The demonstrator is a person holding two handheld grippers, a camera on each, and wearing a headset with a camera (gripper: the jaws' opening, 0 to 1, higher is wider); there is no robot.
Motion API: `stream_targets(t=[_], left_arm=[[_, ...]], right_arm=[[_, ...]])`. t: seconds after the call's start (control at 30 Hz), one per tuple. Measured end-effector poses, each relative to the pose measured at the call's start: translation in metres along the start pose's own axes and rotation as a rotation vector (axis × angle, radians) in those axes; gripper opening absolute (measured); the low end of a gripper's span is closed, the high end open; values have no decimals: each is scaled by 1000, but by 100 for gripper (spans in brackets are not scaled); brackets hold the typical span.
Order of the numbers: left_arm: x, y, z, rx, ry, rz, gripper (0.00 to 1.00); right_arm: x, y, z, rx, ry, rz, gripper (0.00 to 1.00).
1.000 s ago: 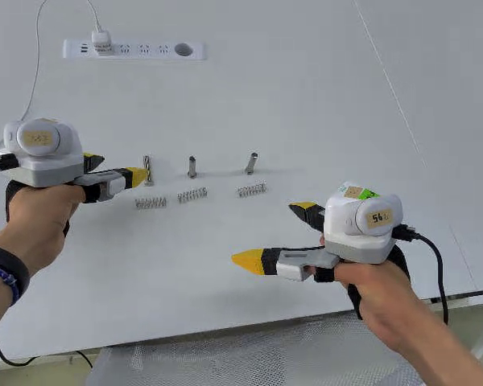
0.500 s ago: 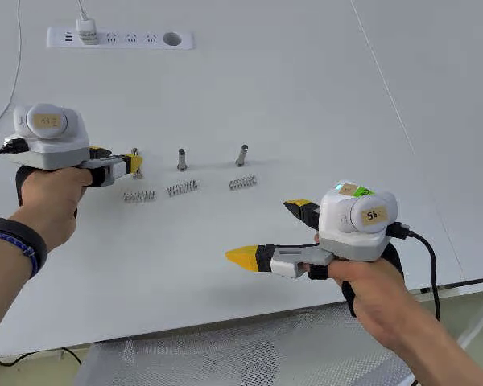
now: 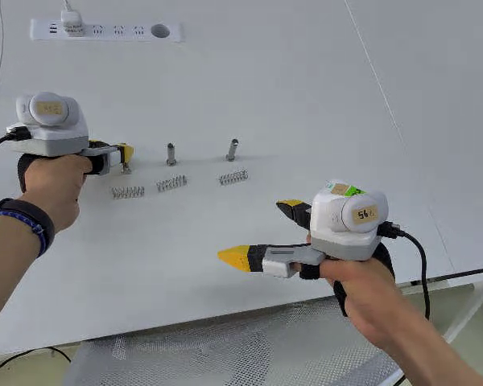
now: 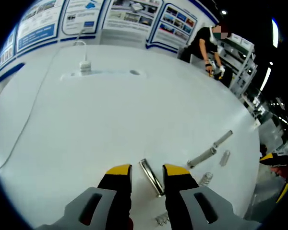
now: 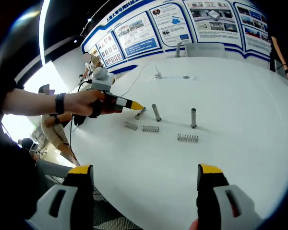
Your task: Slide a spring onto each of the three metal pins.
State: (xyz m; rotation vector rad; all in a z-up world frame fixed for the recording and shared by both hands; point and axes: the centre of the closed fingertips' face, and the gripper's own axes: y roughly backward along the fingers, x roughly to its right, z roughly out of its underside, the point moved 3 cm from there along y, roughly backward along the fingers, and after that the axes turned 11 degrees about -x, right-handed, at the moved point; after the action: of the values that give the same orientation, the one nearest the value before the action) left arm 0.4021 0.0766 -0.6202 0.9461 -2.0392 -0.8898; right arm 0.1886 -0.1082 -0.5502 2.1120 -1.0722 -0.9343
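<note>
Head view: left gripper [image 3: 123,153] tips flank the nearest pin [image 3: 125,167]; right gripper [image 3: 262,233] gapes wide, empty. Left gripper view: the slim silver pin runs straight ahead between narrowly parted jaws. Right gripper view: pins [image 5: 193,117] stand ahead, coiled springs [image 5: 150,128] lying nearer, crosswise.

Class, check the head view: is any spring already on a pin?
No, all three springs lie flat on the table, just in front of the pins.
</note>
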Motion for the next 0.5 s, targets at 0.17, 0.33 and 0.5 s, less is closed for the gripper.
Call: stream_targets(t=[0.17, 0.33, 0.5], left_arm=[[1, -4, -1, -9, 4, -7, 24], [1, -10, 3, -54, 9, -38, 21], [2, -10, 1, -74, 13, -65, 17]], right_arm=[[1, 0, 1, -3, -5, 1, 91], [2, 0, 0, -1, -11, 1, 91], [2, -1, 1, 1, -17, 2, 91]])
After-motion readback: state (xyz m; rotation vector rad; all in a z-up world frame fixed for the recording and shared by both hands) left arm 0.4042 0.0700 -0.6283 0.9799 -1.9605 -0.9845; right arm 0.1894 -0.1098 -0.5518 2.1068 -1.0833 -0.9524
